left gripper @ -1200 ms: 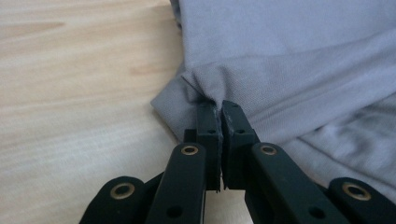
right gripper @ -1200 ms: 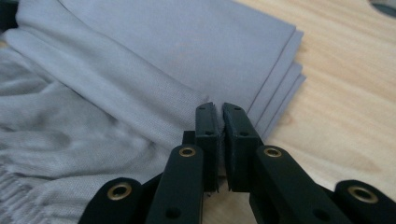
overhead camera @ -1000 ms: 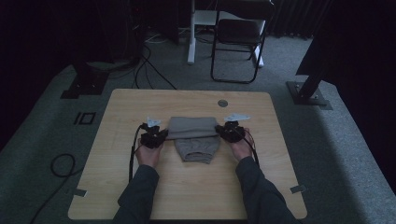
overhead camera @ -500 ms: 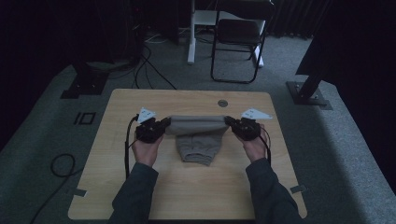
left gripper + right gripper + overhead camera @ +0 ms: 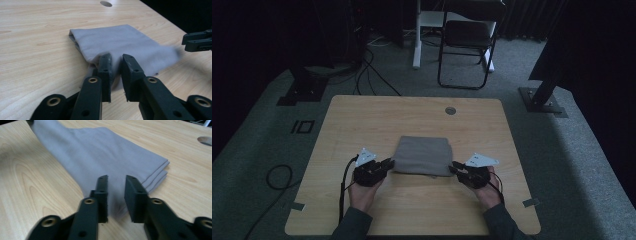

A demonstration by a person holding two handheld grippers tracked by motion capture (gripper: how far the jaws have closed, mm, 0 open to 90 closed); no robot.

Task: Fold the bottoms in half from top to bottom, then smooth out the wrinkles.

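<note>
Cloth (image 5: 422, 155) lies folded mid-tabletop (image 5: 362, 115); fold looks done. Left gripper (image 5: 387, 164) and right gripper (image 5: 454, 167) at near corners, jaws just opening, apart, pinching nothing; withdrawal left

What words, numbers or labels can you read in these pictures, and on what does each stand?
"10": a black mark on the floor left of the table; it may be a plain sign rather than a number.
No text on the cloth or on either gripper plate.
</note>
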